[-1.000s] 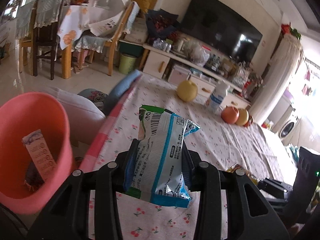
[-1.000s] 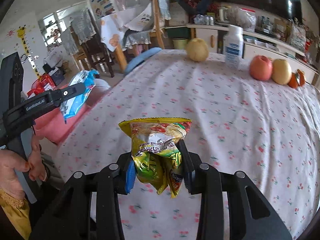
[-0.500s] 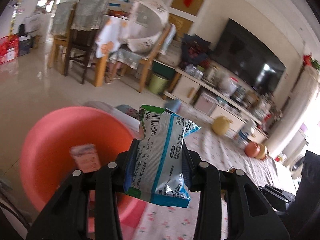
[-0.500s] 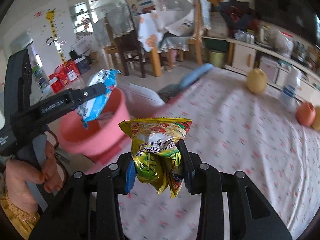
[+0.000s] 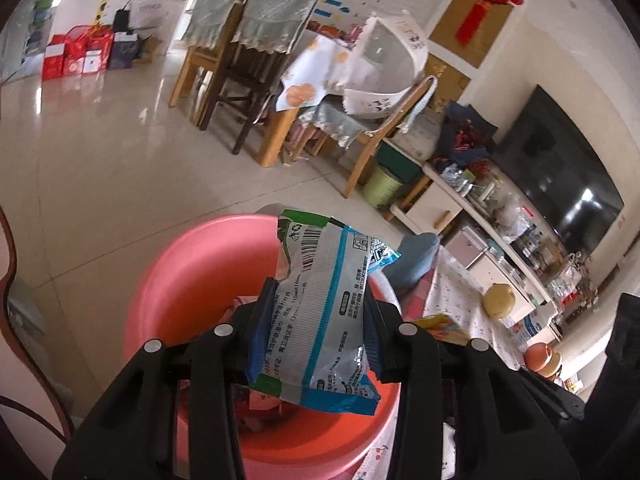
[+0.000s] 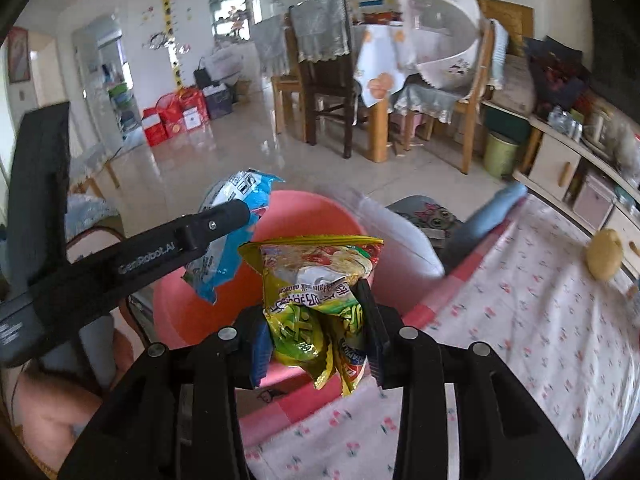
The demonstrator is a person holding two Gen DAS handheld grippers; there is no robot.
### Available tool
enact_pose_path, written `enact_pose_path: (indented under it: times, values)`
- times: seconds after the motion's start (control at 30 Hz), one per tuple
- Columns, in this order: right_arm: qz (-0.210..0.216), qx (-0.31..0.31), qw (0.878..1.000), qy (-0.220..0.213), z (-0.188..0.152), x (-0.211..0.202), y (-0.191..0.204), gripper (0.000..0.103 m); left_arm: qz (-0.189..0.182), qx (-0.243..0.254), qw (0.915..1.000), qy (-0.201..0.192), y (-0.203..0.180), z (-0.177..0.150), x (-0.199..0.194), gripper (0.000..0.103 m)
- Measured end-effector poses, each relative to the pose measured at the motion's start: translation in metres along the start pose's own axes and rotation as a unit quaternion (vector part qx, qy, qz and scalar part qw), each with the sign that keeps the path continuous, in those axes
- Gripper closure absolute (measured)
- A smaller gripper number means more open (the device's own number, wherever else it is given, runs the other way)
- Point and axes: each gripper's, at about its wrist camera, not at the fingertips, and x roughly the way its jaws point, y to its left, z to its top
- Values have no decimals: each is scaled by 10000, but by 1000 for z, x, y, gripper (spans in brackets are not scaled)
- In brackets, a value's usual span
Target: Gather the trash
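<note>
Crinkled foil fills both grips. Clamped between the pads of the left gripper (image 5: 316,324) is a glossy white-and-blue wrapper (image 5: 320,312), a flat pouch with a barcode near its green top edge and a jagged blue seam hanging below the fingers; the jaws are narrowed onto its sides. Directly beneath and ahead of that gripper sits a round pink plastic bin (image 5: 192,280), smooth-walled, with some pinkish paper scraps lying at its bottom.

The right gripper (image 6: 316,344) likewise pinches a crumpled yellow-green snack bag (image 6: 316,292), its shiny film folded and bunched, serrated seams drooping under the pads. Ahead of it and to the left, the left gripper (image 6: 224,216) reaches in as a black matte bar with the blue wrapper (image 6: 228,240) held over the pink bin's (image 6: 304,212) rim. The bin stands just beyond the edge of a table with a soft white floral cloth (image 6: 540,320) that spreads to the right gripper's right, a pink checked border along its near edge. A round yellowish fruit (image 6: 604,252) rests far out on the cloth.
</note>
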Motion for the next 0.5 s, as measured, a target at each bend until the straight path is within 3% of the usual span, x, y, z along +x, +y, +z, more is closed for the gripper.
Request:
enact_pose_path:
  times: [0.03, 0.1, 0.17, 0.23, 0.33, 0.5]
  values:
    - [1, -22, 10000, 39, 0, 5, 2, 62, 84, -18, 10000, 43, 0, -1, 2, 59]
    - [15, 29, 9999, 157, 0, 19, 1, 52, 277, -51, 9996, 45, 2, 0, 6, 42]
    - [146, 263, 9995, 51, -3, 17, -5, 33, 400, -38, 9991, -107, 4, 0, 2, 26]
    - [135, 463, 9988, -101, -8, 10, -12, 24, 557, 50, 9980, -283, 1, 0, -2, 20]
    - [60, 787, 9966, -230, -18, -2, -27, 20, 672, 203, 9969, -341, -8, -1, -1, 16]
    - [-178, 1232, 9920, -230, -41, -21, -55, 18, 546, 443, 9962, -518, -22, -2, -7, 8]
